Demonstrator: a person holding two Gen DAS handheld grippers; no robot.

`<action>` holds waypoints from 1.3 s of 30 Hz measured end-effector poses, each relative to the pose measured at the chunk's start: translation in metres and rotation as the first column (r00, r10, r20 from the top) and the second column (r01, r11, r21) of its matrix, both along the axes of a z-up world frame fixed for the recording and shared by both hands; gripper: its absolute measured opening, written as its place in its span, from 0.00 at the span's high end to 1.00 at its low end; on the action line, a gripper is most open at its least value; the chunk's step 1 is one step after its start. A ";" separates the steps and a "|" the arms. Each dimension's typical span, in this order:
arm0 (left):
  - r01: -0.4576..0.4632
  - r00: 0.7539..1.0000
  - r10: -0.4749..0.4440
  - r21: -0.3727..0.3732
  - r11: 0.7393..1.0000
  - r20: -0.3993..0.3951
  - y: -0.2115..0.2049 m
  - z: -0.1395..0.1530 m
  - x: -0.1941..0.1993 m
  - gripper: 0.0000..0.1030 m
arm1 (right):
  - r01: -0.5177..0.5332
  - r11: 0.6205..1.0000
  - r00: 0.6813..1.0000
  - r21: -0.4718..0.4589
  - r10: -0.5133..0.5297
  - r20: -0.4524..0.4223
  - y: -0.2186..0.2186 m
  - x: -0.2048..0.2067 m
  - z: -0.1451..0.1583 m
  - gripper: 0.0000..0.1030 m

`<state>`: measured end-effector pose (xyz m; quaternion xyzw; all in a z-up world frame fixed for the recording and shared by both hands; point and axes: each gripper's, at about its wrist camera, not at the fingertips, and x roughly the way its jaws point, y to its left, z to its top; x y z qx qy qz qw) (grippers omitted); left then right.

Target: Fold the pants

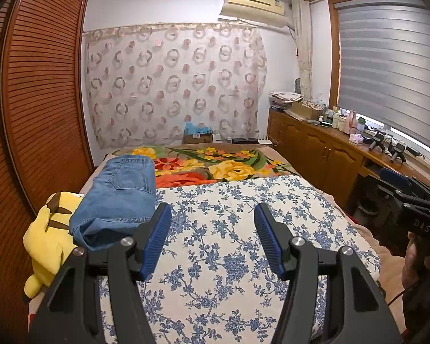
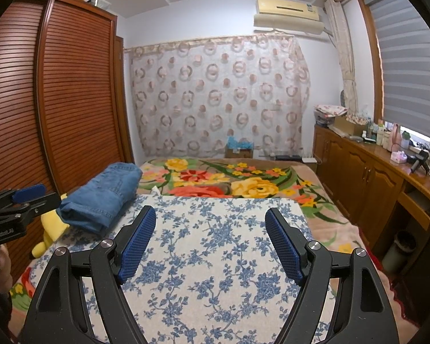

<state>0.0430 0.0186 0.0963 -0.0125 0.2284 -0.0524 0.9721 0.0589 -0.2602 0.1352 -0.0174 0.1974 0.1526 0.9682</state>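
Note:
Folded blue denim pants [image 1: 117,197] lie at the left edge of the blue-flowered white quilt [image 1: 243,229], partly over a yellow plush toy [image 1: 47,235]. They also show in the right wrist view [image 2: 100,197]. My left gripper [image 1: 212,235] is open and empty above the quilt, just right of the pants. My right gripper [image 2: 210,238] is open and empty over the quilt's middle [image 2: 215,243]. The left gripper also shows at the left edge of the right wrist view [image 2: 23,197], and the right gripper at the right edge of the left wrist view [image 1: 410,197].
A bright flowered blanket [image 1: 215,166] covers the far half of the bed. A slatted wooden wardrobe [image 1: 37,100] stands close on the left. A low wooden cabinet [image 1: 315,140] with bottles and boxes runs along the right under the window. A patterned curtain [image 1: 172,86] hangs behind.

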 end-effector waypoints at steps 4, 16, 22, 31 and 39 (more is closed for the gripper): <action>-0.002 1.000 0.002 -0.002 1.000 -0.001 0.002 -0.001 0.000 0.42 | -0.001 1.000 1.000 0.001 0.001 0.000 -0.002 0.000 0.000 0.22; -0.002 1.000 0.002 0.000 1.000 0.001 0.001 -0.001 0.000 0.42 | 0.000 1.000 1.000 0.000 0.000 0.002 -0.002 0.000 0.000 0.22; -0.003 1.000 0.003 -0.001 1.000 0.000 0.001 -0.001 0.000 0.42 | 0.005 1.000 1.000 0.001 -0.005 0.004 -0.006 0.000 0.002 0.22; -0.001 1.000 0.001 -0.002 1.000 0.000 0.002 -0.001 0.000 0.42 | 0.006 1.000 1.000 0.001 -0.006 0.005 -0.008 0.000 0.003 0.22; -0.002 1.000 0.002 -0.001 1.000 0.002 0.004 -0.002 -0.001 0.42 | 0.018 1.000 1.000 0.001 -0.018 -0.002 -0.014 0.004 0.001 0.22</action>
